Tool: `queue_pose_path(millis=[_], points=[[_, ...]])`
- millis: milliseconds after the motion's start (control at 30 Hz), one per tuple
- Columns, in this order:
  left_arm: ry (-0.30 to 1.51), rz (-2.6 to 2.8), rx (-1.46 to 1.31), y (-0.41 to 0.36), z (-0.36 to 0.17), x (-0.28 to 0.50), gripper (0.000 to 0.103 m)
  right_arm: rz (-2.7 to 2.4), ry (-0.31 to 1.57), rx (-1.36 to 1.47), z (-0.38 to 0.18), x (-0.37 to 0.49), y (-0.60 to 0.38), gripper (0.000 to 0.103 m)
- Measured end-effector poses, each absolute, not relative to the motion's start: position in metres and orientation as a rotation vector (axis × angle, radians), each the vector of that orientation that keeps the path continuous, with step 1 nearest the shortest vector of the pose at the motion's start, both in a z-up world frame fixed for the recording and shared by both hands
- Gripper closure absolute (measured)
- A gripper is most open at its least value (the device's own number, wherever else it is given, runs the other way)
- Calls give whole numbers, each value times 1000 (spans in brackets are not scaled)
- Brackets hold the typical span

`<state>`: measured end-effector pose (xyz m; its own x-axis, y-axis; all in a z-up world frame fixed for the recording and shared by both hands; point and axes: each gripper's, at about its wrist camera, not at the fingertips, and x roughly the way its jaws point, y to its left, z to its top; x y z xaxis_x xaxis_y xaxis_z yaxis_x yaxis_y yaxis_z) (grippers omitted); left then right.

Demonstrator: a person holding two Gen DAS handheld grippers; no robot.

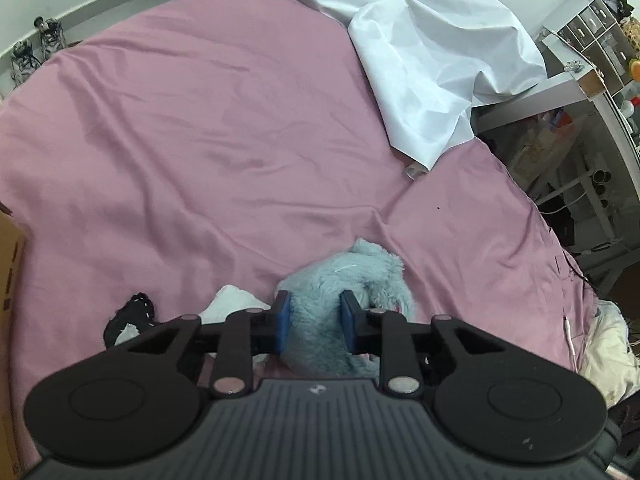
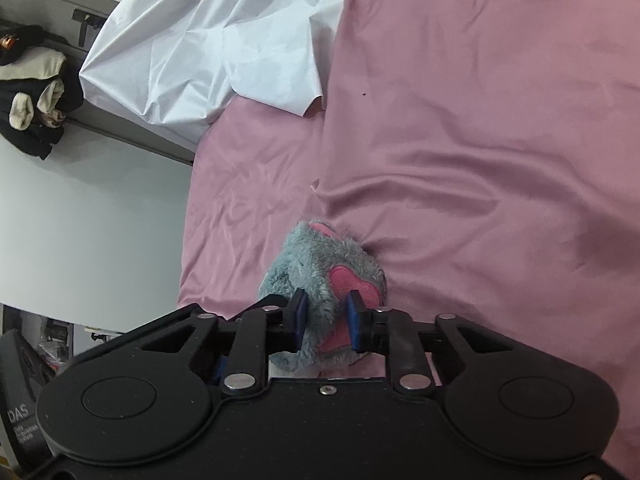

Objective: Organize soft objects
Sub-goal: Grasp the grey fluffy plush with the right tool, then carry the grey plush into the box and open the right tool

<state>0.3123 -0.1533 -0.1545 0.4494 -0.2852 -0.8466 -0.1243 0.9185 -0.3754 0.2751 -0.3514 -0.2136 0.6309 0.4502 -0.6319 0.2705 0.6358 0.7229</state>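
While it lies on the pink bedsheet (image 1: 200, 128), the grey plush toy (image 1: 344, 280) is clamped by each hand-held gripper (image 1: 316, 320).

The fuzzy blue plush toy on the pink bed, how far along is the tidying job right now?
Early. Nothing looks put away yet. In hand: the left gripper and right gripper are both shut on the blue plush toy, which lies on the pink sheet. Left: a black cloth, a white cloth and the crumpled white sheet lie loose.
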Motion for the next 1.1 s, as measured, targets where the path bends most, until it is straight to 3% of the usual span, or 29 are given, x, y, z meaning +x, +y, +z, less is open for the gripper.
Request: queue_pose_path(millis=[200,1100], points=[[1082,-100,-400,-156,-142,303,82,137,887,884,-204,271,-352,93],[924,-19,-415,-90,-60,238,82,352,783,794,-137,244,-296,94]])
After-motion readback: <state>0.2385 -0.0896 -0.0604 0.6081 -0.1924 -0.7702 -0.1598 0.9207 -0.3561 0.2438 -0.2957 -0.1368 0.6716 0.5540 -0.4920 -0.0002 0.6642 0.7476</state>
